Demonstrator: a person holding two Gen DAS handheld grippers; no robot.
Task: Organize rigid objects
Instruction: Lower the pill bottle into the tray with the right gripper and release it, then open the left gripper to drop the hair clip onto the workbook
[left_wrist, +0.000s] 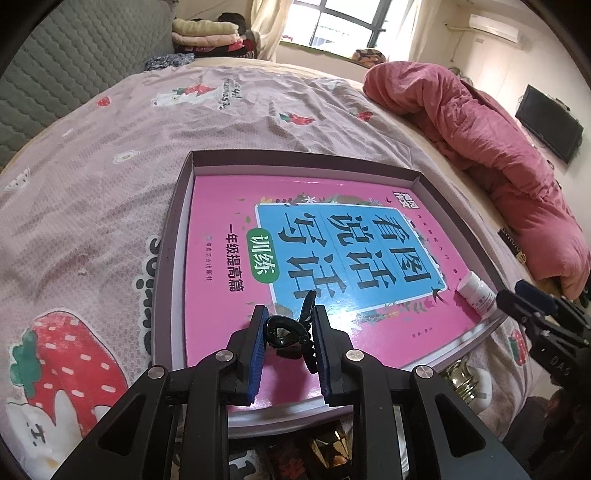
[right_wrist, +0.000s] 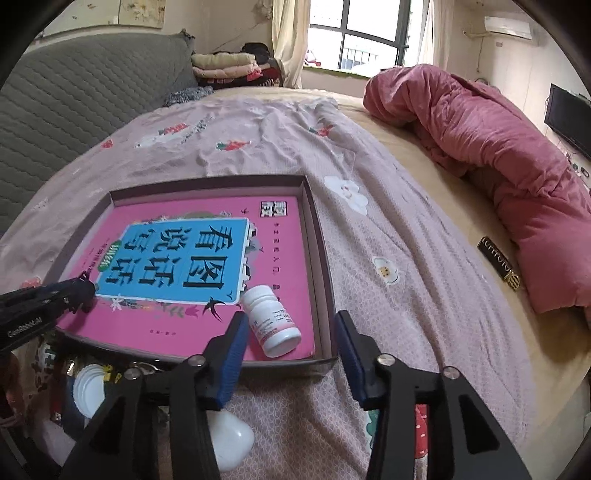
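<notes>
The left claw (left_wrist: 289, 338) pinches a black hair clip (left_wrist: 291, 330) over the near edge of the pink book (left_wrist: 229, 206). The right claw (right_wrist: 291, 336) gapes around a white bottle (right_wrist: 271, 321) lying on the book's near right corner, inside the shallow box (right_wrist: 319, 258) on the bed (right_wrist: 388, 221).

We are cataloguing a bed (right_wrist: 424, 258) wearing a strawberry-print sheet (left_wrist: 92, 192), a grey quilted headboard (right_wrist: 85, 99), a rolled pink duvet (right_wrist: 498, 155), folded blankets (right_wrist: 225, 62), a daylit window (right_wrist: 362, 33), an air conditioner (right_wrist: 508, 26) and a wall-mounted television (right_wrist: 569, 118).
</notes>
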